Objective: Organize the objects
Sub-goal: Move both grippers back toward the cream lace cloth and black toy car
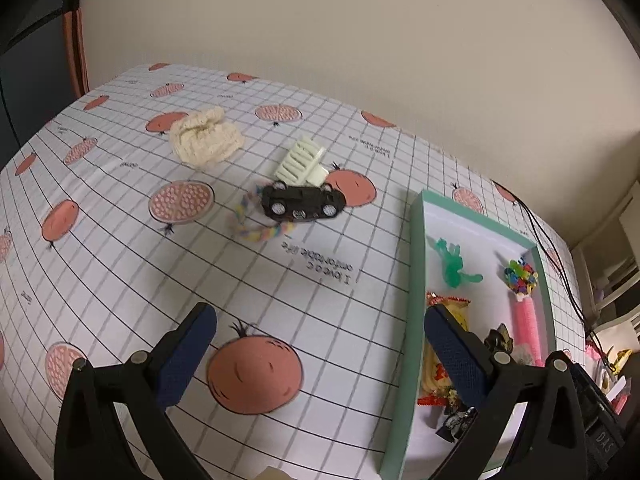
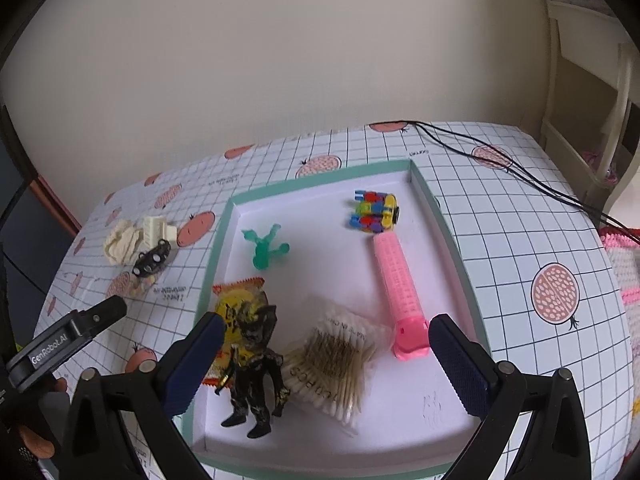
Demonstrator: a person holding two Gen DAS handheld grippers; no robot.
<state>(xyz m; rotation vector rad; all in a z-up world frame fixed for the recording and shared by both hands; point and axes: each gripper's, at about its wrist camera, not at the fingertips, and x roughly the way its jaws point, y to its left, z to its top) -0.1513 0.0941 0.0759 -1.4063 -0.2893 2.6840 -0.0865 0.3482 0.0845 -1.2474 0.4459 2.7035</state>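
Hovering with fingers spread and empty, the left gripper (image 1: pixel 320 354) faces a toy car (image 1: pixel 302 202) at 12 o'clock; the right gripper (image 2: pixel 326 354), likewise open, hangs over the tray (image 2: pixel 440 216).

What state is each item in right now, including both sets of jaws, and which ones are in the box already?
Left gripper: jaws open, empty.
Right gripper: jaws open, empty.
Box: open, lidless.
Toy car: upside down, on the table.
Cream cloth: crumpled, on the table.
Cream clip: on the table.
Black figure: in the box.
Cotton swabs: bagged, in the box.
Pink roller: lying flat, in the box.
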